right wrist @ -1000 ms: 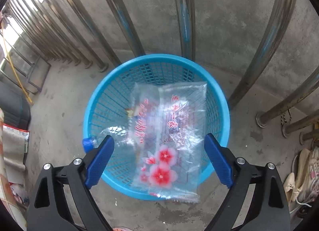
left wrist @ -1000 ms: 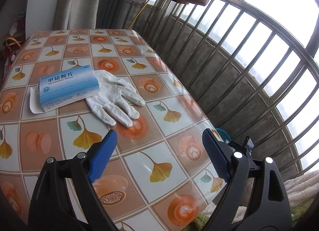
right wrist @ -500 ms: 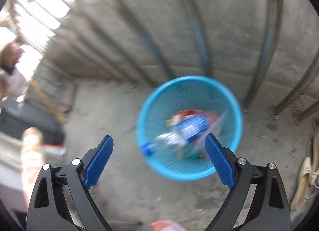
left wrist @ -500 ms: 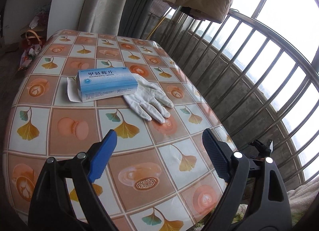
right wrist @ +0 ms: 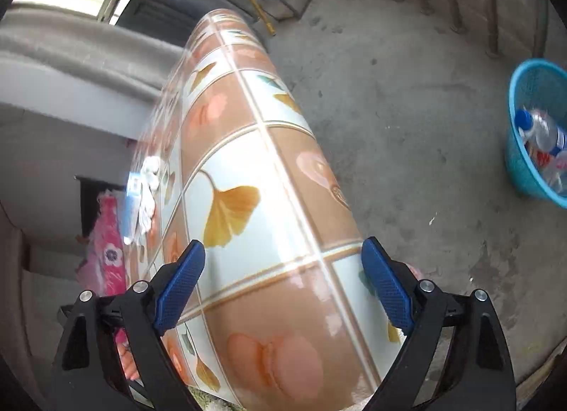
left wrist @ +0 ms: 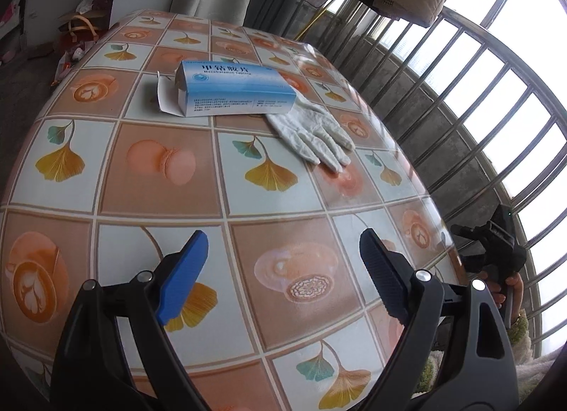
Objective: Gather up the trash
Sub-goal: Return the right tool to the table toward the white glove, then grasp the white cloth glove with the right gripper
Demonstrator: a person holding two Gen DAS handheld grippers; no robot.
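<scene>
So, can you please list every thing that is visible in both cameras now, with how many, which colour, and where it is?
table: one, tile-pattern cloth in orange and pale blue with yellow leaves, fills the left wrist view.
medicine box: one, blue and white, far part of the table, end flap open.
glove: one, white, flat on the table, its cuff against the box.
basket: one, blue plastic, on the concrete floor.
bottle: one, clear with blue cap, inside the basket.
railing: one, metal bars, beyond the table.
left tongs: one, black with blue pads, open, above the table, empty.
right tongs: one, black with blue pads, jaws closing, empty, over the table edge.
</scene>
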